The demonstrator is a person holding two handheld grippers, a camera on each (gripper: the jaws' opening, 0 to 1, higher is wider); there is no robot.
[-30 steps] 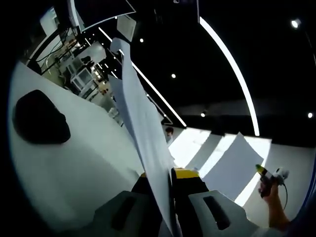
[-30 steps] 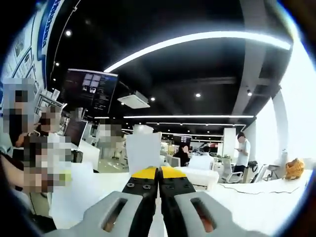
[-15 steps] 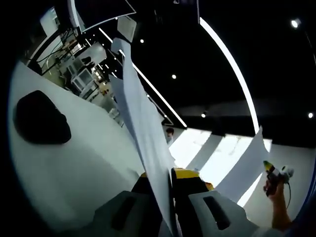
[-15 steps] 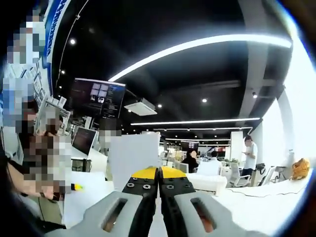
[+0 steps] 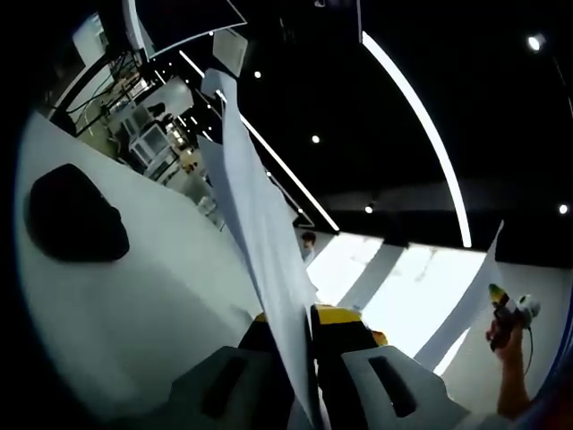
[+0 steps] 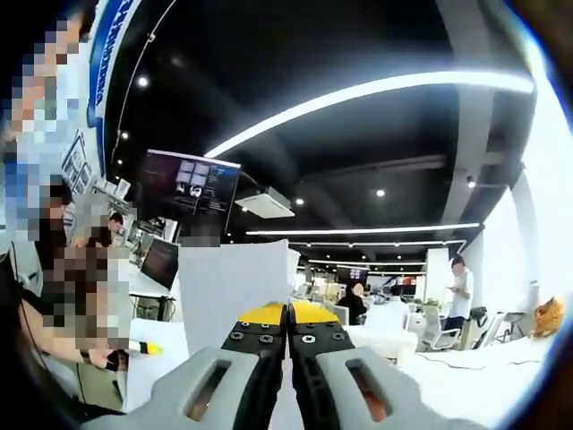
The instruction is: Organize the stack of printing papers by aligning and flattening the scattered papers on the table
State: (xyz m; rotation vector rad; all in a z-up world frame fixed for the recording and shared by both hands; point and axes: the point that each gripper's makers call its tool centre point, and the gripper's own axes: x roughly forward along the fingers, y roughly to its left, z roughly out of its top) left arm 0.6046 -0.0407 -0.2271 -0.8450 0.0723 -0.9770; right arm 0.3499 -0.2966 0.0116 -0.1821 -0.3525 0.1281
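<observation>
Both tools are shut on paper held up above the white desk [image 5: 134, 305], the left tool [image 5: 309, 315] pinching one sheet [image 5: 260, 224] and the right tool [image 6: 286, 313] another sheet [image 6: 228, 287], so a hard pull could tear them.

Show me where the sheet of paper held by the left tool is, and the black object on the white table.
sheet of paper [image 5: 260, 224], left gripper view, middle of the raised sheet.
black object [image 5: 72, 215], left gripper view, its centre.
left tool [image 5: 309, 322], left gripper view, between its tips.

white paper sheet [image 5: 260, 224] upright, edge-on, second white sheet [image 6: 235, 285] upright
</observation>
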